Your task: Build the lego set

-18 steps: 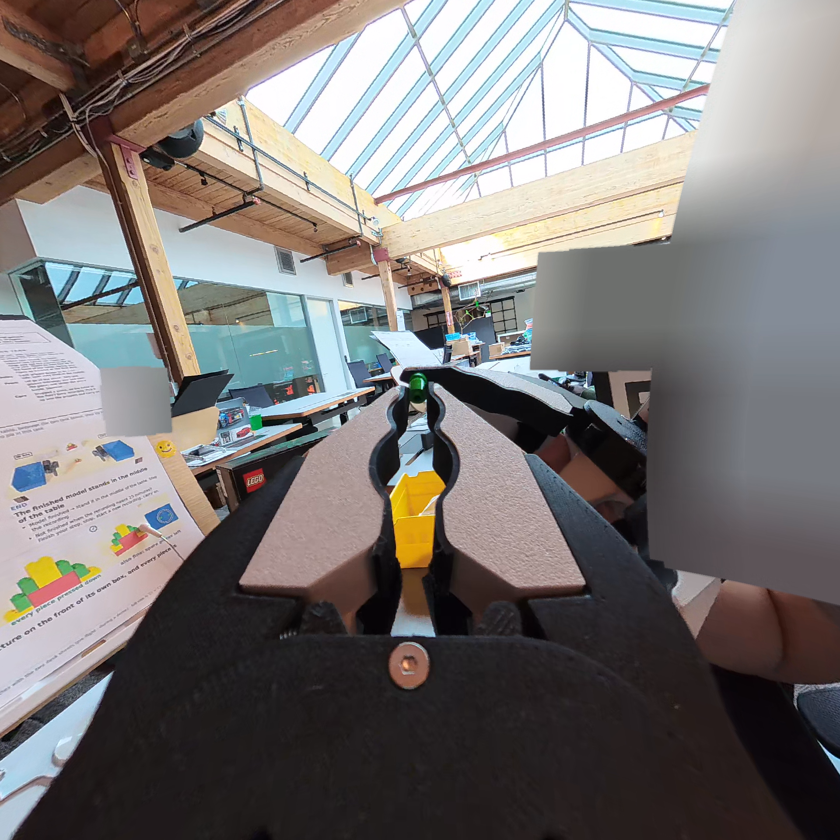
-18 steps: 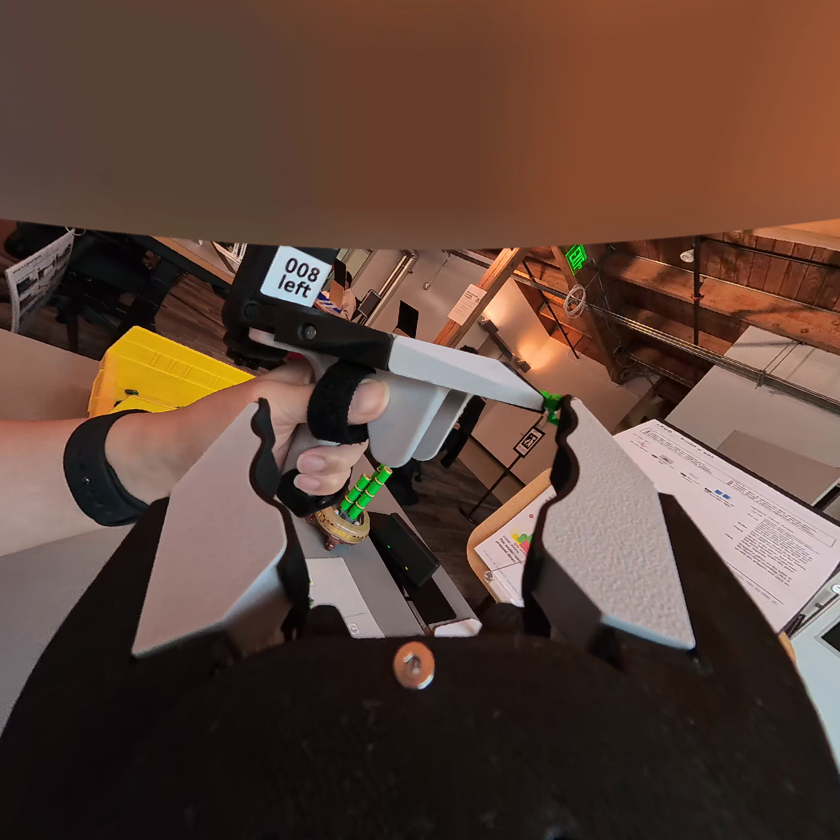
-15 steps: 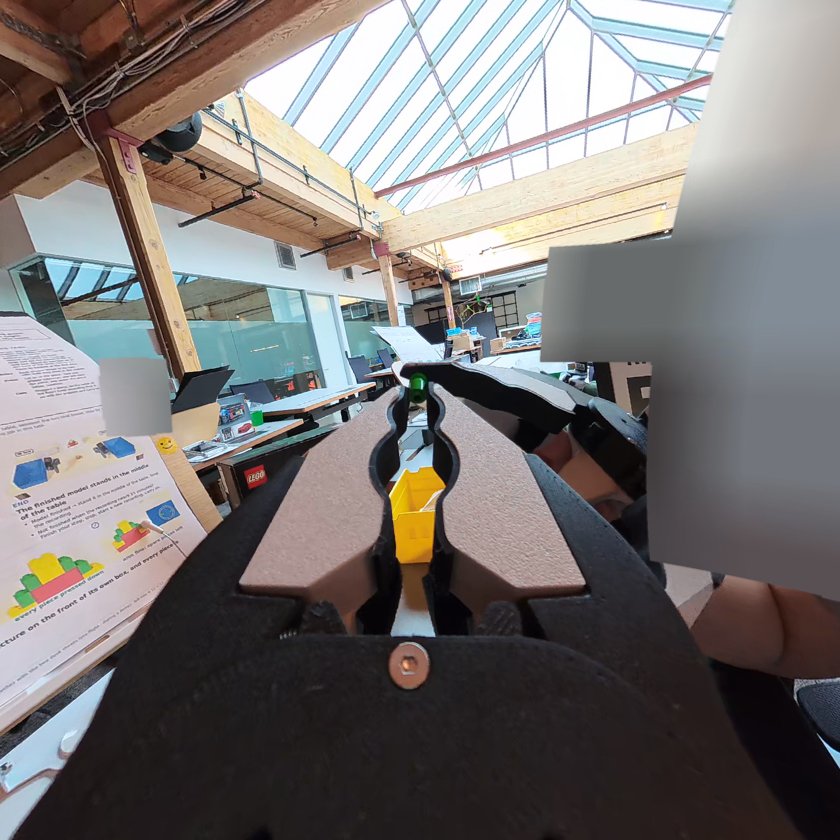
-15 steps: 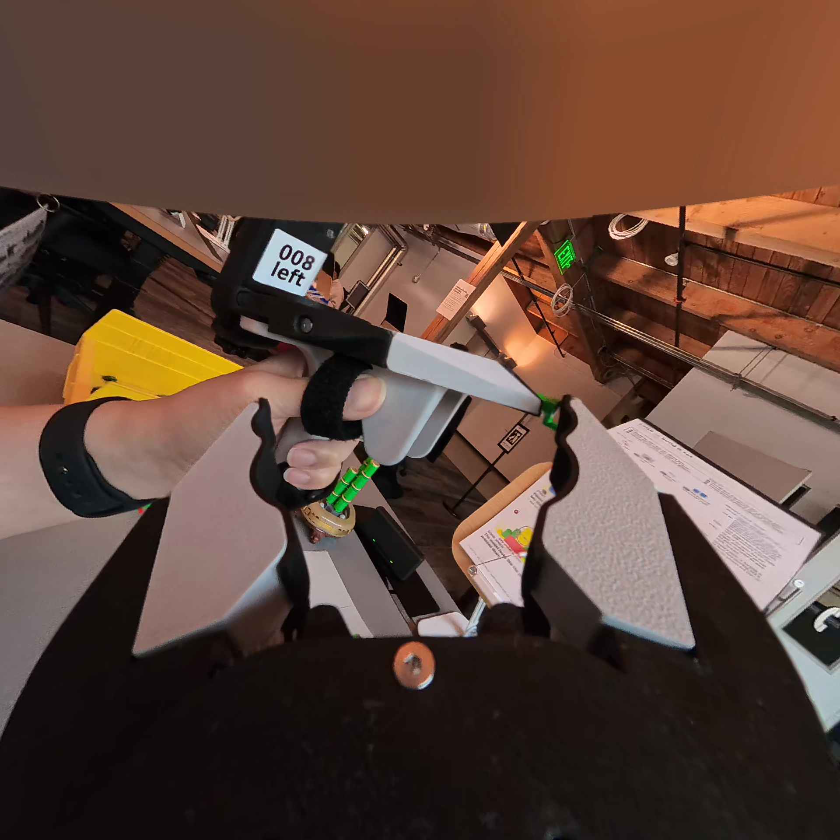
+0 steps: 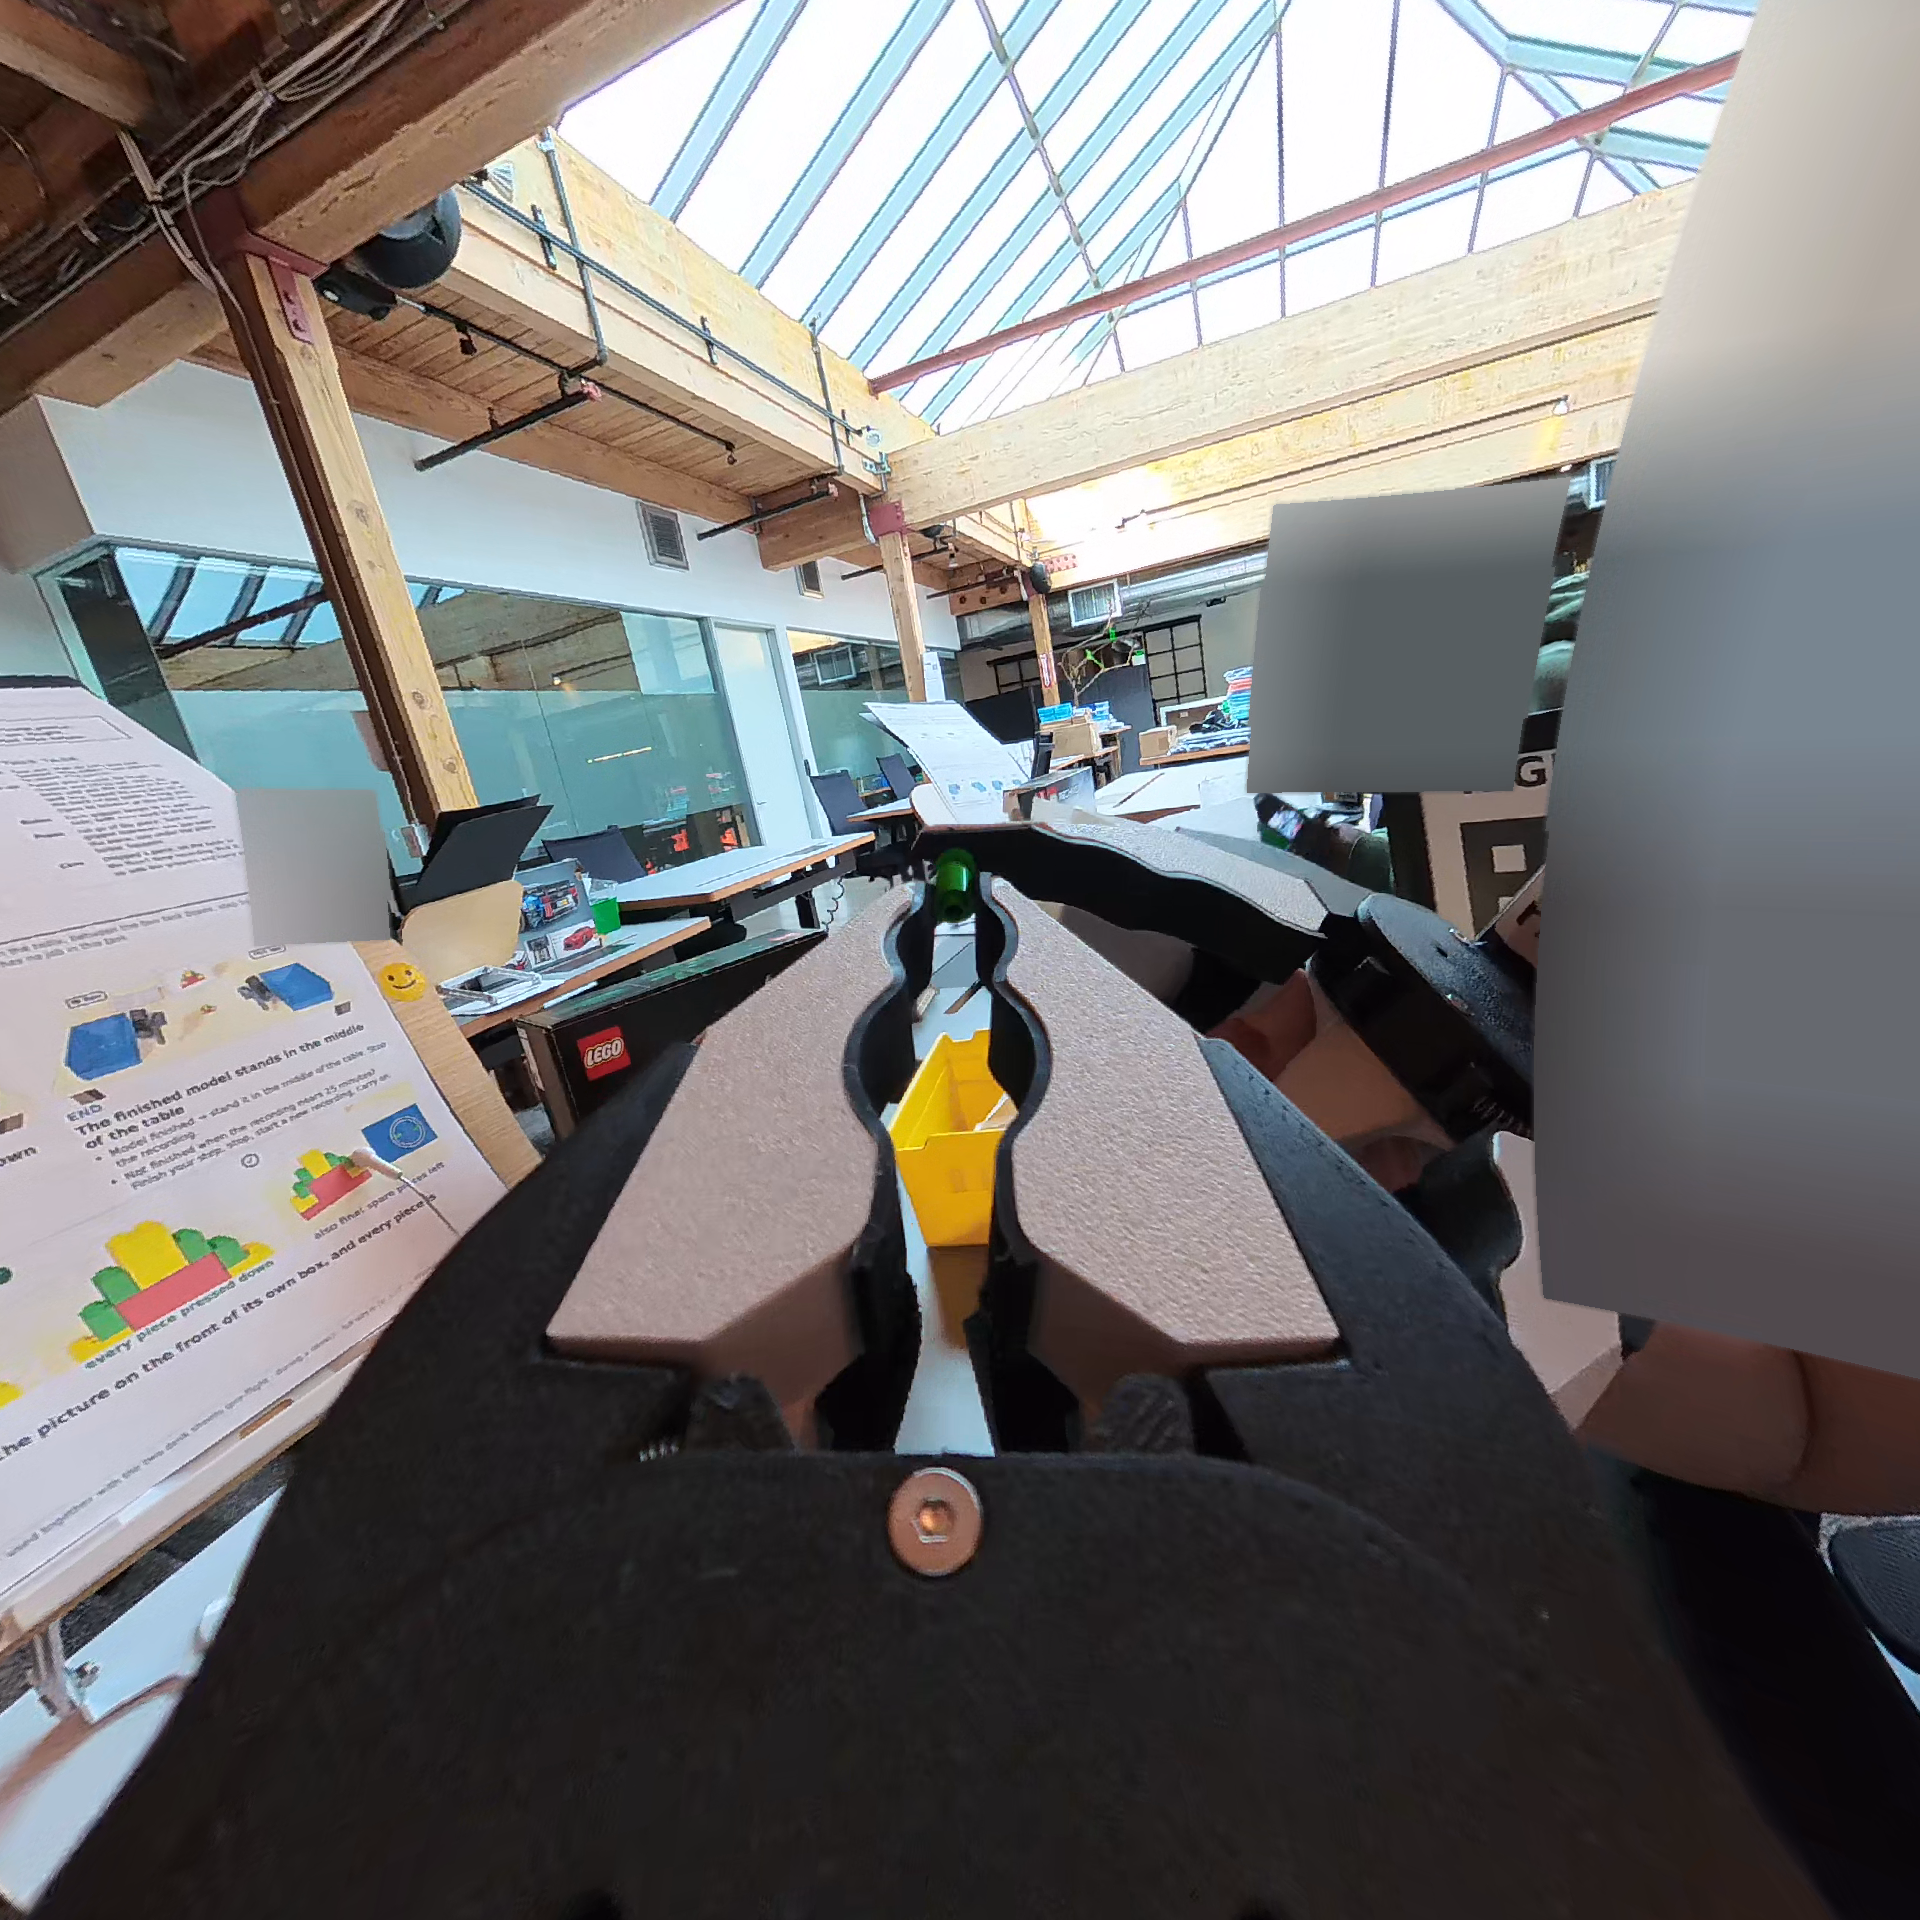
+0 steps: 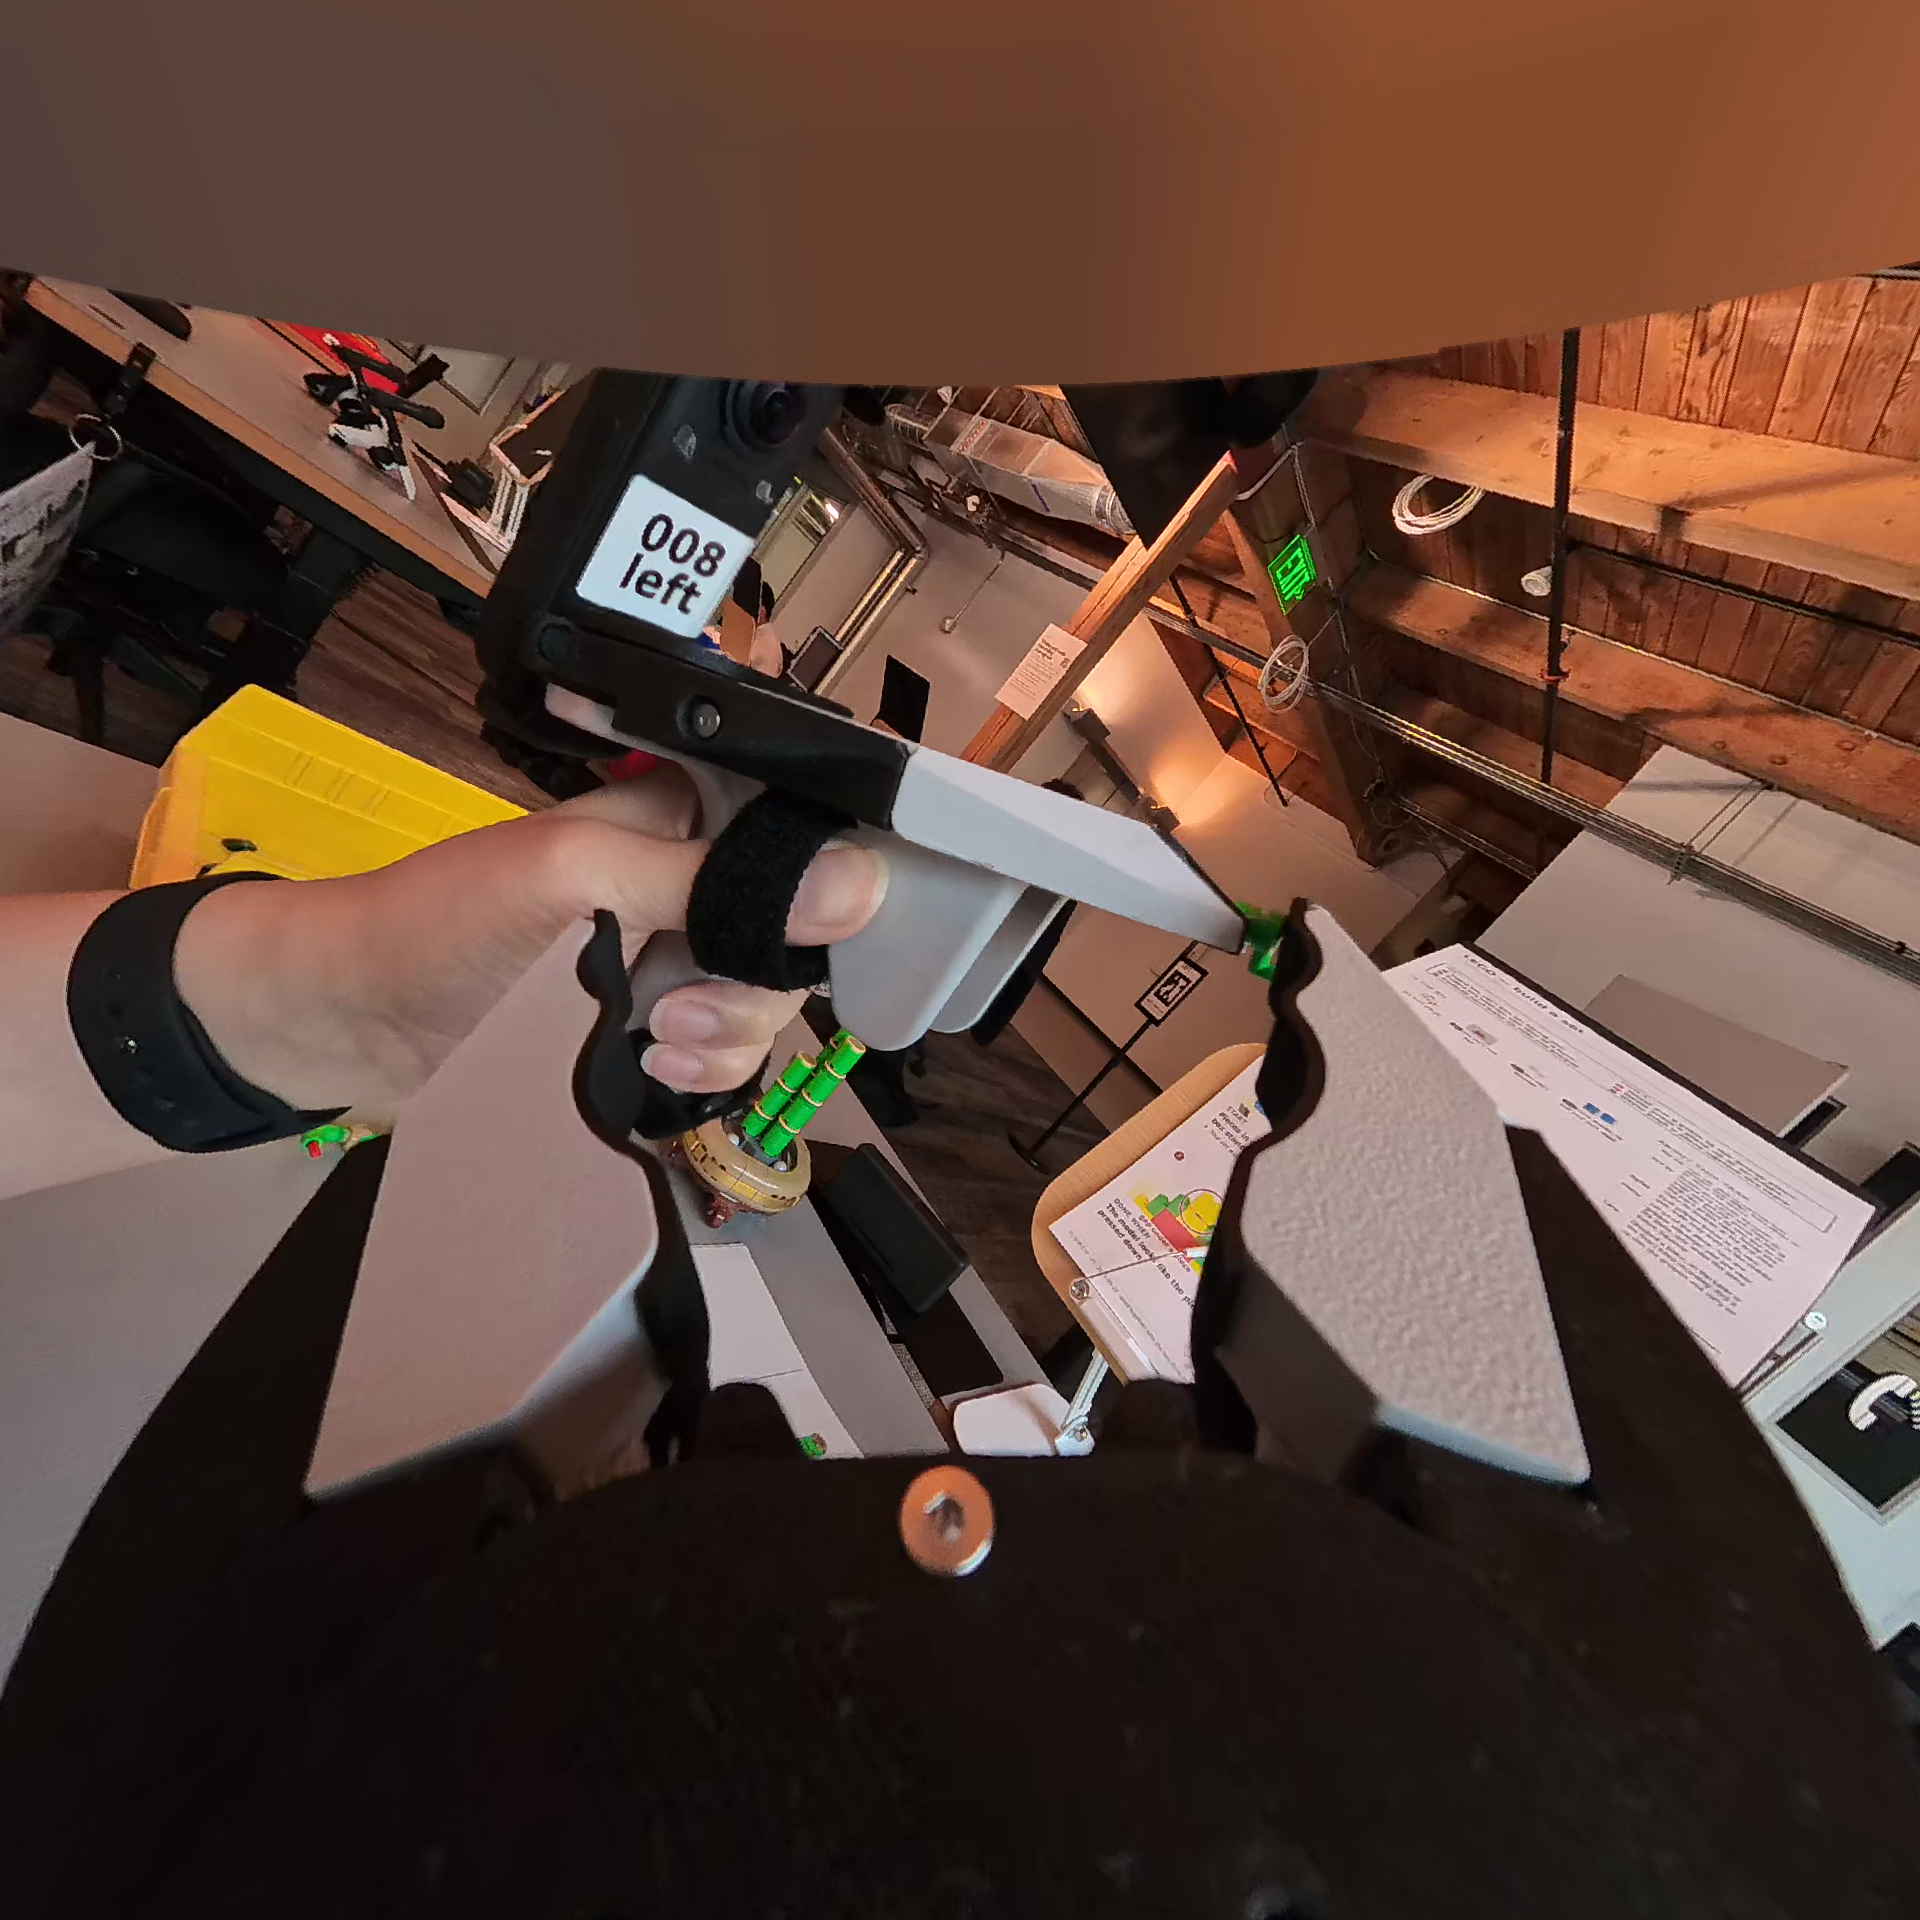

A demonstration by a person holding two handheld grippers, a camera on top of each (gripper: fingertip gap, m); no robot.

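Left gripper [image 5: 951,902] clenched on a small green peg [image 5: 952,876]; right gripper [image 6: 940,1023] released, one fingertip touching it at twelve o'clock; probably a handover; next, close squarely.

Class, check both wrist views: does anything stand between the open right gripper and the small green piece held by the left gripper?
Nothing visible does. The green piece sits pinched at the left gripper tips, right beside one fingertip of the right gripper.

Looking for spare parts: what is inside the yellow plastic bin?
Through the shut left gripper's fingers, the yellow plastic bin shows a divider wall and a pale piece; the fingers cover the rest.
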